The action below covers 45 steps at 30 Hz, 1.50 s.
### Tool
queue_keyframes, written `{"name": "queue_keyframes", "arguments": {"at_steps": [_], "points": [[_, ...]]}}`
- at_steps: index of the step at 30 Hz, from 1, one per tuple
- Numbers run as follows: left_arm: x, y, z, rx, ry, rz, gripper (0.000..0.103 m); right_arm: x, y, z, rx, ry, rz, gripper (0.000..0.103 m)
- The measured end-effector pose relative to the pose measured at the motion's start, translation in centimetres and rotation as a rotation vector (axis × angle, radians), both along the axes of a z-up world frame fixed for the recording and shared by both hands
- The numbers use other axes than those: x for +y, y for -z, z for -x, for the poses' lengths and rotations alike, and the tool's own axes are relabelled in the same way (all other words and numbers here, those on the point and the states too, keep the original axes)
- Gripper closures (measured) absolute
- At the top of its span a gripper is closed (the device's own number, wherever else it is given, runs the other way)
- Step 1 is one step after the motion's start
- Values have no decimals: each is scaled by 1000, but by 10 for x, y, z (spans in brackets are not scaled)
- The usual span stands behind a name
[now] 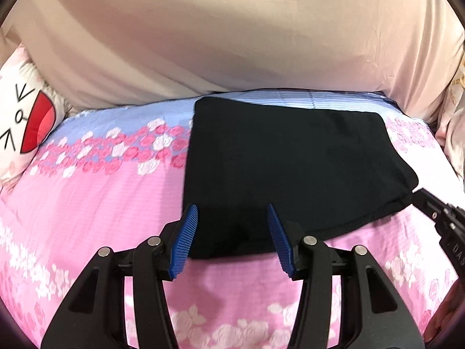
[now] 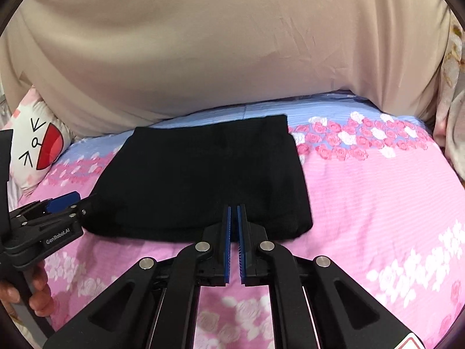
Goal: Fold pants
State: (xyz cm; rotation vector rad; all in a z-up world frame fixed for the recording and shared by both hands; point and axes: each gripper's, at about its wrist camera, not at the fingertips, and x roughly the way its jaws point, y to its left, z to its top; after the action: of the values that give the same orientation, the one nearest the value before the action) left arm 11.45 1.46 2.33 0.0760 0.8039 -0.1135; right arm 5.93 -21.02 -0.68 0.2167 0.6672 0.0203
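Two grippers hover at the near edge of the folded black pants (image 1: 290, 168) on the rose-print bedsheet (image 1: 96, 203): the left gripper (image 1: 232, 212) gapes empty, the right gripper (image 2: 234, 212) is clenched on nothing. Beyond the pants hangs a beige curtain (image 2: 232, 43); left of them a cartoon-face pillow (image 1: 20, 122) is cut off by the frame.

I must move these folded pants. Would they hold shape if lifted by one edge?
Probably not: the pants look like soft knit, so they would likely droop and unfold. Pushed, they might bunch up on the sheet.
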Motion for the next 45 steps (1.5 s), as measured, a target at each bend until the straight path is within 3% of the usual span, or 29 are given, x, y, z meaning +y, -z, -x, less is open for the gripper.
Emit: {"name": "queue_keyframes", "arguments": {"at_steps": [6, 14, 19, 33, 35, 39, 45], "points": [[9, -3, 25, -51, -42, -43, 53, 16, 4, 20, 5, -7, 9, 98], [8, -1, 53, -132, -53, -70, 27, 25, 16, 38, -5, 19, 23, 98], [5, 2, 64, -188, -46, -80, 24, 28, 27, 44, -13, 46, 37, 98], [2, 14, 69, -186, -17, -49, 16, 26, 33, 46, -8, 69, 27, 95], [1, 16, 70, -187, -8, -42, 12, 26, 33, 47, -9, 75, 29, 93], [-2, 20, 68, -164, 13, -34, 12, 25, 34, 47, -6, 86, 29, 78], [-1, 32, 65, -112, 12, -18, 11, 28, 35, 45, 2, 85, 45, 77]]}}
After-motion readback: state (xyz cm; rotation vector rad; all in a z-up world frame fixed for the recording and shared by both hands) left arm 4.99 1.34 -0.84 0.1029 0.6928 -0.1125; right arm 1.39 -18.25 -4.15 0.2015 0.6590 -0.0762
